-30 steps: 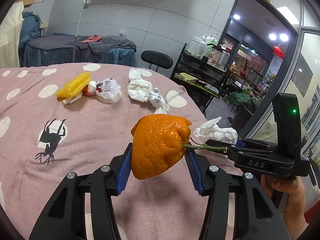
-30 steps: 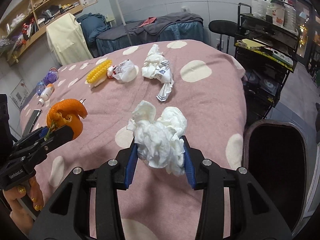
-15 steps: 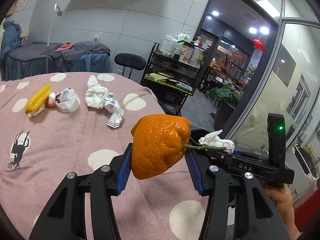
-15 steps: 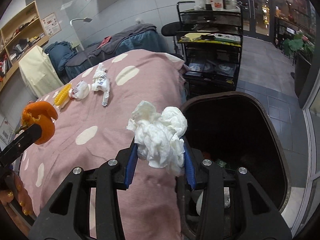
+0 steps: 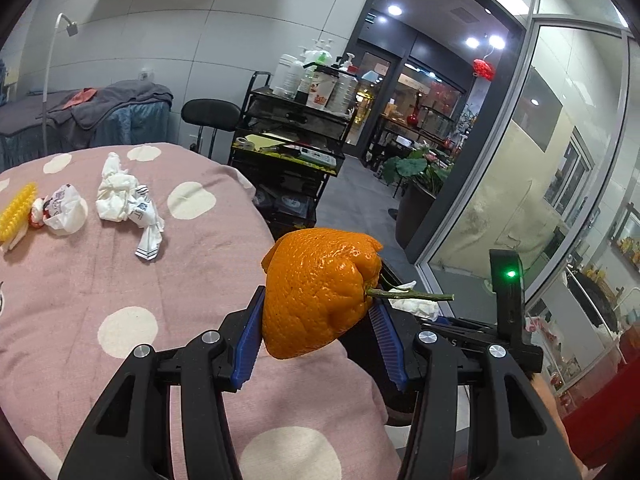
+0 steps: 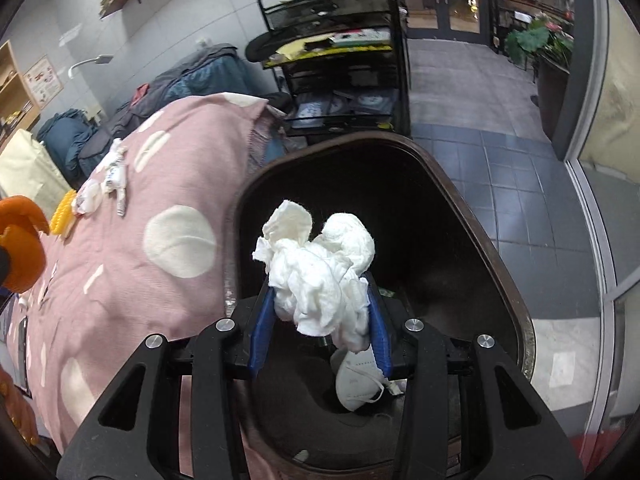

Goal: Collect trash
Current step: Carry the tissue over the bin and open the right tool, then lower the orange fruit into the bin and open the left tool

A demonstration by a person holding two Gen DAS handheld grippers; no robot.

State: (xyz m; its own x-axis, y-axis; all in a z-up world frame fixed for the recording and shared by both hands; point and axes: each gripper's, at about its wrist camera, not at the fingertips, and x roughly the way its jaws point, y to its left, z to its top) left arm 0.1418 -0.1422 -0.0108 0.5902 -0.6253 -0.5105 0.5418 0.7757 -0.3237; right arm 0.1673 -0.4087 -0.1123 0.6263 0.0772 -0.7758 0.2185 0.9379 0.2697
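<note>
Midway through, by the look of it. Right hand-held gripper clamped on a crumpled white tissue wad, hanging directly over the dark mouth of the trash bin — so one piece a release away from collected. Left hand-held gripper closed on an orange peel, poised above the near right edge of the pink surface, with the bin's rim hidden behind the peel in that view. Already inside the bin: a white face mask and some small scraps too dim to name. Still left on the far left of the surface: a knotted bundle of white paper with printed wrapper, a small crumpled plastic bag just beside it, and a yellow ridged thing (its material not clear from here) touching the bag's left side. Peel hollow and pebbled, glossy, folded into a rough cone with a thin green stem sticking out to the right — stiff enough to keep its shape between the blue ribbed pads. Tissue soft, fibrous, loosely bunched, bulging well above the jaws and drooping below them; likely to drop cleanly once freed. Surface covered in a matte pink cloth with big cream dots, slightly rumpled. Bin smooth-walled, dark brown, with a rounded glossy rim.
</note>
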